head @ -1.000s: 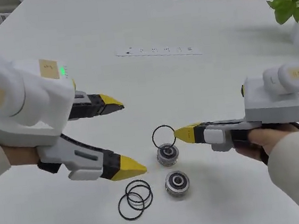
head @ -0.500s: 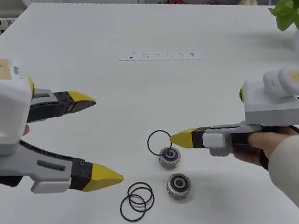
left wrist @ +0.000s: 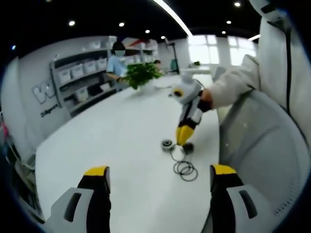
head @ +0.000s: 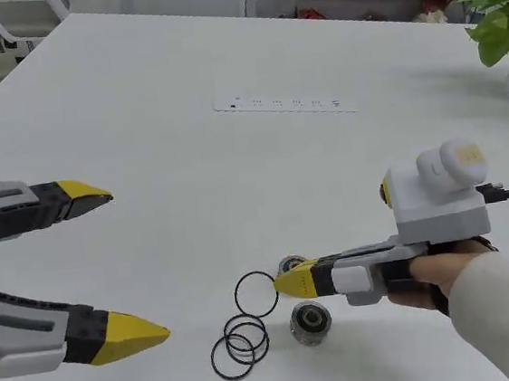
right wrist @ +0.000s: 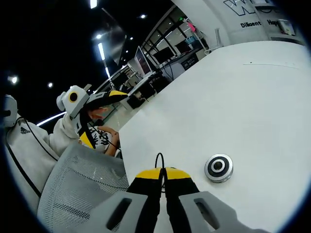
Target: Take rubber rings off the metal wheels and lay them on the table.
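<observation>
- A ring [head: 256, 294] is clamped at one point of its loop between the closed jaws of the right gripper [head: 281, 284]. It is held on edge just above the tabletop [head: 165, 118], near the near edge.
- The ring is judged very light, thin and floppy. Its rubber is grippy rather than slippery, so it may cling to a jaw when let go. A pinch across the cord at a single point, as here, is judged the right hold.
- A small pile of rings [head: 239, 342] lies flat and overlapping just beside the held one, closer to the near edge.
- A wheel [head: 311, 321] is seen just under the right gripper's jaws, and a second wheel [head: 289, 263] is partly hidden behind the jaw tips. Whether either carries a ring cannot be told.
- The wheels are judged stiff, heavier than the rings, and likely to roll if nudged.
- The left gripper [head: 126, 266] is held with its jaws spread wide and nothing between them, well apart from the rings, toward the left edge.
- A power strip [head: 284, 105] lies toward the far edge, and a plant [head: 500, 10] stands at the far right corner.
</observation>
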Demonstrator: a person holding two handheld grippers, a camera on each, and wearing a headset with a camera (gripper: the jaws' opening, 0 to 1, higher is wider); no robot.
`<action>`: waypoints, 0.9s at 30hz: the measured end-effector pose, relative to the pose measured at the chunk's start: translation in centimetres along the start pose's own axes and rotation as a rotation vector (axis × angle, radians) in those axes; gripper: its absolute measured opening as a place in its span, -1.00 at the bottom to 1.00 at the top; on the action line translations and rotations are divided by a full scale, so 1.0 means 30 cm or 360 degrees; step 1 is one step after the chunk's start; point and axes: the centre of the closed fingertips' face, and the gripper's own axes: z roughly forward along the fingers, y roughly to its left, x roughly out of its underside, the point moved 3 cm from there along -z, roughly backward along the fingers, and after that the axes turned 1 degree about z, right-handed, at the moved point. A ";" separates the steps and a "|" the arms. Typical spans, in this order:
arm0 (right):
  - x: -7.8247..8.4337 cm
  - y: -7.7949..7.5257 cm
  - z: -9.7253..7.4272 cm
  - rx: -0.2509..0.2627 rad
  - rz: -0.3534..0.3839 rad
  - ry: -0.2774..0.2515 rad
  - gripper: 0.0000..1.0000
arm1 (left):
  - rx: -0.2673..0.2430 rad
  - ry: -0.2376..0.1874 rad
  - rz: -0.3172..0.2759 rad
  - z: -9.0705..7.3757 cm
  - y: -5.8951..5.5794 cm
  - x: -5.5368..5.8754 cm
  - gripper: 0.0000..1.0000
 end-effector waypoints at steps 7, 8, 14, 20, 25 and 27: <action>0.063 0.003 0.022 -0.0021 -0.0043 0.0163 -1.00 | -0.0068 -0.0016 -0.0069 -0.033 0.002 0.024 0.71; 0.069 0.003 0.024 -0.0025 -0.0043 0.0176 -1.00 | -0.0072 -0.0019 -0.0075 -0.036 0.002 0.028 0.71; 0.100 -0.008 0.038 0.0014 -0.0106 0.0273 -1.00 | -0.0104 -0.0030 -0.0136 -0.041 -0.003 0.052 0.71; 0.106 -0.019 0.037 0.0054 -0.0158 0.0298 -1.00 | -0.0107 -0.0028 -0.0165 -0.037 -0.010 0.065 0.71; 0.112 -0.034 0.032 0.0090 -0.0182 0.0316 -1.00 | -0.0102 -0.0027 -0.0170 -0.031 -0.015 0.064 0.71; 0.110 -0.033 0.030 0.0094 -0.0178 0.0308 -1.00 | -0.0099 -0.0026 -0.0169 -0.029 -0.017 0.064 0.71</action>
